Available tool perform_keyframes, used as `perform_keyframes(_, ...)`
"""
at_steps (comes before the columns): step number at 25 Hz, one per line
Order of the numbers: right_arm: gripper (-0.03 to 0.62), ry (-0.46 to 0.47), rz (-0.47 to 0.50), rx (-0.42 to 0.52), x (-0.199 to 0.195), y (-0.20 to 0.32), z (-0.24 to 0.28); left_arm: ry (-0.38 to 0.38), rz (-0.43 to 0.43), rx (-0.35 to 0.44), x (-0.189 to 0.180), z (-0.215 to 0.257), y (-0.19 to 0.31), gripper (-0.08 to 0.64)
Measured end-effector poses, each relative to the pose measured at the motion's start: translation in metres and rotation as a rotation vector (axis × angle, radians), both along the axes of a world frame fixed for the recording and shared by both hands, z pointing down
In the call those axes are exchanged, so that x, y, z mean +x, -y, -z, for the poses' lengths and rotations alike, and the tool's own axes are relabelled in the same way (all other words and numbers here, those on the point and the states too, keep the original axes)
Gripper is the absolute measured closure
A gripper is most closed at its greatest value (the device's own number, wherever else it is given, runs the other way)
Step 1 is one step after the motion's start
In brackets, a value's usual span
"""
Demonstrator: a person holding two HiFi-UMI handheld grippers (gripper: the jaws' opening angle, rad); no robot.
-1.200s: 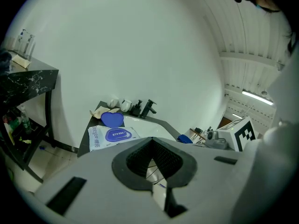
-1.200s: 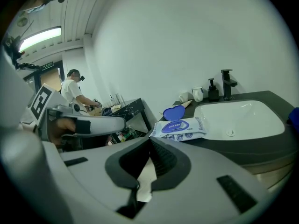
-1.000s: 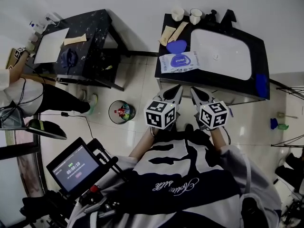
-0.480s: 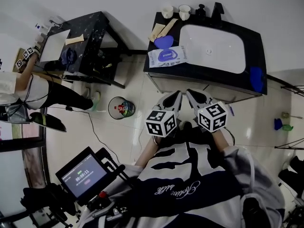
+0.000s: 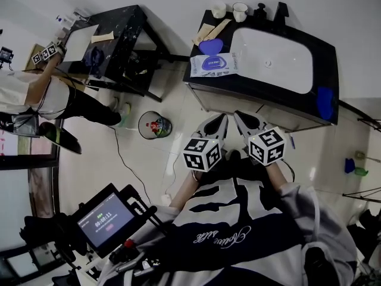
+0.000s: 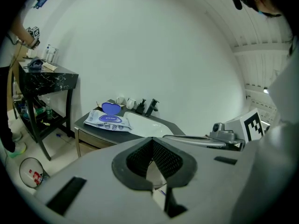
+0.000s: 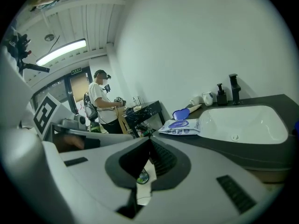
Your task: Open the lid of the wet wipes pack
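Note:
The wet wipes pack (image 5: 213, 64) lies flat on the left end of the black counter (image 5: 262, 97), and its blue lid (image 5: 211, 46) stands flipped open at the far side. It also shows in the left gripper view as the pack (image 6: 108, 121) with its raised lid (image 6: 111, 108), and in the right gripper view as the pack (image 7: 180, 126). My left gripper (image 5: 224, 117) and right gripper (image 5: 239, 115) hang side by side close to my body, well short of the counter. Both are shut with nothing between the jaws.
A white sink basin (image 5: 271, 58) fills the counter's middle, with a black faucet (image 5: 280, 9), a soap dispenser (image 5: 261, 9) and two cups (image 5: 219, 9) behind. A blue sponge (image 5: 323, 103) lies at the right end. A waste bin (image 5: 154, 125), a black side table (image 5: 110, 40) and a person (image 5: 41, 94) are at left.
Both grippers have sunk slightly in the head view and stayed shut. The counter with the pack has drifted a little farther away. The pack's lid is open throughout.

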State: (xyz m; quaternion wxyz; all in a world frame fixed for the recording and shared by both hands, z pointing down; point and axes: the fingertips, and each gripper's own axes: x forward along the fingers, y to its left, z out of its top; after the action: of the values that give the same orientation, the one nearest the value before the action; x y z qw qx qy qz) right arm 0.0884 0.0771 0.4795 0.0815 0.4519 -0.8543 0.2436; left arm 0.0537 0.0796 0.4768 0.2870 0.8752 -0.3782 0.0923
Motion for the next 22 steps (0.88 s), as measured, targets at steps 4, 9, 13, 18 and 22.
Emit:
perform_keyframes(4, 0.594, 0.004, 0.01, 0.0, 0.0, -0.001, -0.001, -0.002, 0.011, 0.001, -0.001, 0.0, 0.0, 0.561)
perform_keyframes(9, 0.594, 0.005, 0.011, 0.007, 0.0, 0.003, 0.002, 0.004, 0.007, 0.006, -0.001, 0.001, 0.003, 0.561)
perform_keyframes(13, 0.594, 0.0, 0.012, 0.014, -0.002, 0.005, 0.003, 0.009, 0.007, 0.014, -0.004, 0.002, 0.005, 0.561)
perform_keyframes(18, 0.594, -0.007, 0.025, 0.024, -0.008, 0.008, 0.0, 0.013, 0.013, 0.022, -0.01, 0.001, 0.009, 0.561)
perform_keyframes(22, 0.594, -0.007, 0.03, 0.023, -0.014, 0.011, 0.003, 0.015, 0.016, 0.023, -0.015, 0.005, 0.011, 0.561)
